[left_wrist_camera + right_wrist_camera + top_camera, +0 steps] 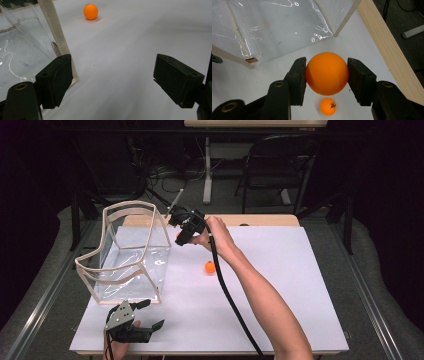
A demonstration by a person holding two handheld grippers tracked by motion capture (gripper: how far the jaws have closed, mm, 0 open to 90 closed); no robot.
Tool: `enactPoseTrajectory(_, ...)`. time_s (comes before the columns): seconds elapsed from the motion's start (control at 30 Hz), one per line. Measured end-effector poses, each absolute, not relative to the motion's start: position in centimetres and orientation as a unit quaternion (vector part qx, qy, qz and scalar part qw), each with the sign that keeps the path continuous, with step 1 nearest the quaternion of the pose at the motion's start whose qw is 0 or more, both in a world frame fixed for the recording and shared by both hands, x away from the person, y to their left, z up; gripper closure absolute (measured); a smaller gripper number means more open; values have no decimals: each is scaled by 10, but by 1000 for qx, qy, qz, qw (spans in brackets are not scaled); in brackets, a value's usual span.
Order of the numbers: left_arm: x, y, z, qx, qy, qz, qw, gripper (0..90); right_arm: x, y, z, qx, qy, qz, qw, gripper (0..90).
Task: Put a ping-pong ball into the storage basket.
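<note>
Loose orange ball [328, 106] bears a small printed mark, too small to read.

A white worktop [280, 285] is covering the table, with a pale wooden strip [260, 220] showing along its far edge. A small orange ball [209, 267] is lying loose near the worktop's middle, nearer the far edge than the near one. A clear bag with cream trim [132, 252] is standing open by the left edge. Beyond the far edge, a dark folding chair [280, 165] is standing on the grey floor [370, 270], and cables [165, 172] are trailing beside a white table leg [207, 170].
</note>
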State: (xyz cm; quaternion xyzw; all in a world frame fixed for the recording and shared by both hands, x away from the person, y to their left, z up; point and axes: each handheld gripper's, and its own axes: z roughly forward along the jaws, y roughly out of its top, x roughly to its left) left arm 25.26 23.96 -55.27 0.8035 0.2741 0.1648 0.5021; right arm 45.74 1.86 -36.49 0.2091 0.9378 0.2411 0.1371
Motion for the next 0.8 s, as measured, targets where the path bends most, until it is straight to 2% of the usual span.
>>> enactPoseTrajectory(0.8, 252, 241, -552, 802, 276, 164, 504, 160, 456, 25, -340, 201, 936, 248, 147, 512)
